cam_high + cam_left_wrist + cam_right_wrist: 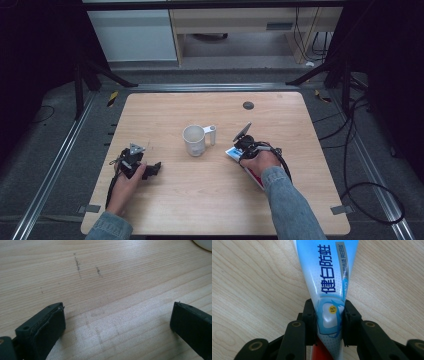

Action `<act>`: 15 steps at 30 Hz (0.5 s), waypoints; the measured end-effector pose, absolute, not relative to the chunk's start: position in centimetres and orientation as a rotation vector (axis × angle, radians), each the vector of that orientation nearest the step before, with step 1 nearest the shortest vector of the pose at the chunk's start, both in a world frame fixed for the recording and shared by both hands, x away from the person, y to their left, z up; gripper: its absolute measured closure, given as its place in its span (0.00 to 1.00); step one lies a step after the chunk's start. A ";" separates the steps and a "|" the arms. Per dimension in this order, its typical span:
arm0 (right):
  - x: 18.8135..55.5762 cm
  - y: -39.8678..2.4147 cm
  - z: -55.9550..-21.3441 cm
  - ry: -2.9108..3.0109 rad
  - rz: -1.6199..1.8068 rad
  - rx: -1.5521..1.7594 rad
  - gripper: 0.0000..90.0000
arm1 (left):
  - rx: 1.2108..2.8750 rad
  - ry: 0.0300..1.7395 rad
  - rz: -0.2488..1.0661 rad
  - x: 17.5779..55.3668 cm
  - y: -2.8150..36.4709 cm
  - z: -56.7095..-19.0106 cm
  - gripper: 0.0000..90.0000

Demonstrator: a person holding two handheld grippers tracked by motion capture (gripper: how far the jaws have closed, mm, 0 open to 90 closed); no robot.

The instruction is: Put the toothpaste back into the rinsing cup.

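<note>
Overhead light even on bench [210, 200], surroundings pretty dark, high view soft and low-res. Both gripper views bright and sharp mid-frame; near jaws slightly blurry. Mild sheen on toothpaste tube [327, 277], faint soft shadows under jaws.

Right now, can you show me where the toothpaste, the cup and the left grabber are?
toothpaste tube [329, 277], right gripper view, blue printed face.
white mug [194, 139], high view, its side wall.
left gripper [117, 320], left gripper view, midway between its open jaws.

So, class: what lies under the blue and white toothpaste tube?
Bare light wooden table lies under the blue and white toothpaste tube; the strip directly beneath it is covered.
</note>
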State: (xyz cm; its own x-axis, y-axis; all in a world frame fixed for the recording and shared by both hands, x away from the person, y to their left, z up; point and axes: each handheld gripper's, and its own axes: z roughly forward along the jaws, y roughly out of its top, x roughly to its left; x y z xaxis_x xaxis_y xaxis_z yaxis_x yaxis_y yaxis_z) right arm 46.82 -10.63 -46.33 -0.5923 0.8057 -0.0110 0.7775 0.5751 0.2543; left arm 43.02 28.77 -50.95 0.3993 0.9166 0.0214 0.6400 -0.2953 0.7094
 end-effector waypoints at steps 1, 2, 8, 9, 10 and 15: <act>46.7 -10.6 -46.3 2.674 0.340 1.354 0.78 | 2.039 1.323 0.576 43.0 28.8 -50.9 0.00; 46.7 -10.6 -46.3 2.677 0.347 1.348 0.78 | 2.038 1.323 0.576 43.0 28.8 -51.0 0.00; 46.4 -10.7 -46.1 2.661 0.368 1.332 0.80 | 2.039 1.323 0.576 43.0 28.8 -50.9 0.00; 46.3 -10.7 -46.1 2.661 0.369 1.332 0.80 | 2.038 1.323 0.576 43.0 28.8 -50.9 0.00; 46.3 -10.7 -46.1 2.661 0.368 1.332 0.80 | 2.038 1.323 0.576 43.0 28.8 -51.0 0.00; 46.1 -10.8 -45.9 2.659 0.376 1.335 0.80 | 2.039 1.323 0.576 43.0 28.8 -50.9 0.00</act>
State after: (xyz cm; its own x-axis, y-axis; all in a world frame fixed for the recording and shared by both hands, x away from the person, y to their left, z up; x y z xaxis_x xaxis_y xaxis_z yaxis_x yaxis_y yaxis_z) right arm 46.13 -10.78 -45.90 -0.5955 0.8032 -0.0145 0.7677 0.5743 0.2843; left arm 43.00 28.77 -50.95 0.3990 0.9167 0.0208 0.6399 -0.2945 0.7098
